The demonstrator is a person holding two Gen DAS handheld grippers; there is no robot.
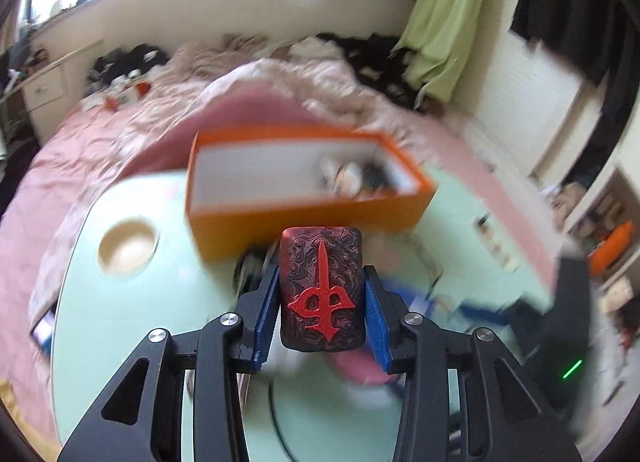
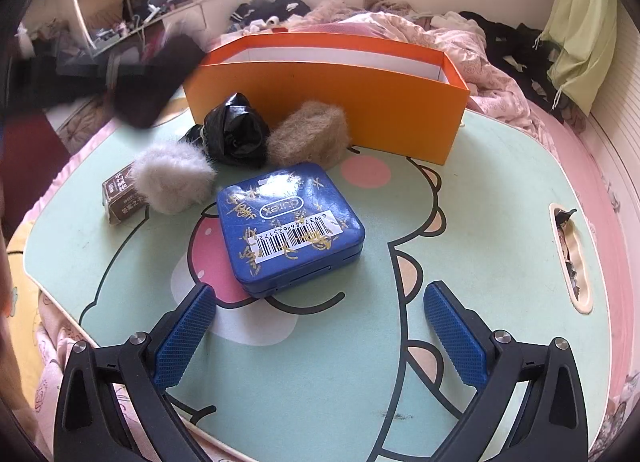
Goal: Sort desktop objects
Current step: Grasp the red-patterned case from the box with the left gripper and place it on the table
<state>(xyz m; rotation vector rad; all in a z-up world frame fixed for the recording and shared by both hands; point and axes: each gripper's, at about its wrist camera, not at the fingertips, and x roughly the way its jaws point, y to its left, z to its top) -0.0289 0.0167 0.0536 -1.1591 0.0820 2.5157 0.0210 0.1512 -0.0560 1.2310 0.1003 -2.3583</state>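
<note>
My left gripper is shut on a dark red block bearing a raised red symbol, held off the table just in front of the orange box. Blurred items lie in the box's right end. In the right wrist view the left gripper is a dark blur at the box's left corner. My right gripper stands open low over the table, its blue pads apart, with a blue tin just ahead of them.
On the green cartoon table, before the box, lie a grey fluffy ball, a tan fluffy ball, a crumpled black bag and a small brown carton. A slot sits at the right edge. Pink bedding surrounds the table.
</note>
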